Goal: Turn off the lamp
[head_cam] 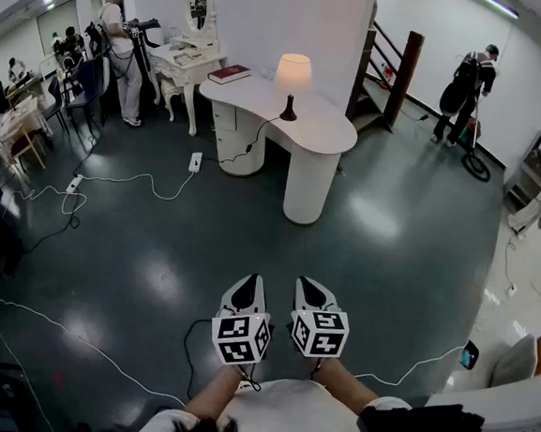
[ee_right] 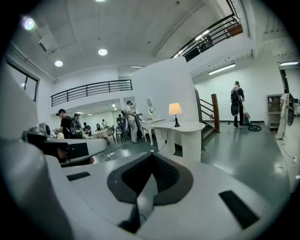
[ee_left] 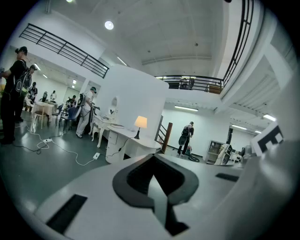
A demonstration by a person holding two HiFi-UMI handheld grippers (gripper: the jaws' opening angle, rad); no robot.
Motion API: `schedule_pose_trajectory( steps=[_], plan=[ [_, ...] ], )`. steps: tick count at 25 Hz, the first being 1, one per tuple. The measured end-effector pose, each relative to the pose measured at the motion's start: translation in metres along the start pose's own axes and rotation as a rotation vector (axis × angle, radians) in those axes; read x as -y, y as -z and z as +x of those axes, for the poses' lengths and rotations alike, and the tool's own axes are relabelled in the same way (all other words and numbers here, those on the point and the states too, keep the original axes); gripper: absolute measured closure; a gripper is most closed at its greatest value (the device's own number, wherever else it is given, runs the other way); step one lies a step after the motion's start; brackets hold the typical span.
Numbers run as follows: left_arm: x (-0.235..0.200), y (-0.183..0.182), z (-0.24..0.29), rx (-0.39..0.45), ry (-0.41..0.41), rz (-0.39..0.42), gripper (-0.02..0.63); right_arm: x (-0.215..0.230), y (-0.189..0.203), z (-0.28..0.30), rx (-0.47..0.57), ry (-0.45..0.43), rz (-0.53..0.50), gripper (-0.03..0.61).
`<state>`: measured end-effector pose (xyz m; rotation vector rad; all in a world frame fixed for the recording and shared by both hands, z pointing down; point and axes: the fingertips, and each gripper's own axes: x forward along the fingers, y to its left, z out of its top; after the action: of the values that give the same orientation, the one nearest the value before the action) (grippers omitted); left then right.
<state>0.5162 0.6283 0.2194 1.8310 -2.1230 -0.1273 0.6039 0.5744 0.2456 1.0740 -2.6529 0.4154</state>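
Observation:
The lamp (head_cam: 293, 76) is lit, its pale shade glowing on a dark stem, and it stands on a curved white table (head_cam: 327, 134) far across the room. Its dark cord runs off the table's left side. Both grippers are held close to the body, well short of the table. In the head view my left gripper (head_cam: 250, 282) and right gripper (head_cam: 305, 285) sit side by side, each shut with nothing in it. The left gripper view shows the lamp (ee_left: 140, 123) small beyond the shut left gripper (ee_left: 152, 157). In the right gripper view the lamp (ee_right: 175, 110) stands past the shut right gripper (ee_right: 151, 154).
A red book (head_cam: 229, 73) lies on the table's left end. White cables and a power strip (head_cam: 195, 162) trail over the dark floor to the left. A white dressing table (head_cam: 183, 60) with people nearby stands at the back left. Stairs (head_cam: 387, 70) and a person vacuuming (head_cam: 468, 87) are at the back right.

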Motion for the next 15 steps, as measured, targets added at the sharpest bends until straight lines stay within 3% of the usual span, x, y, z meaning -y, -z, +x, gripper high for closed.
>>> schedule_pose_trajectory(
  steps=[10,15],
  plan=[
    [-0.007,0.001,0.012,-0.007,-0.004,-0.017,0.607,0.002,0.000,0.014,-0.010,-0.004,-0.011,0.580],
    [-0.019,-0.002,0.018,-0.002,-0.007,-0.019,0.607,0.002,-0.004,0.027,0.004,0.001,0.030,0.580]
  ],
)
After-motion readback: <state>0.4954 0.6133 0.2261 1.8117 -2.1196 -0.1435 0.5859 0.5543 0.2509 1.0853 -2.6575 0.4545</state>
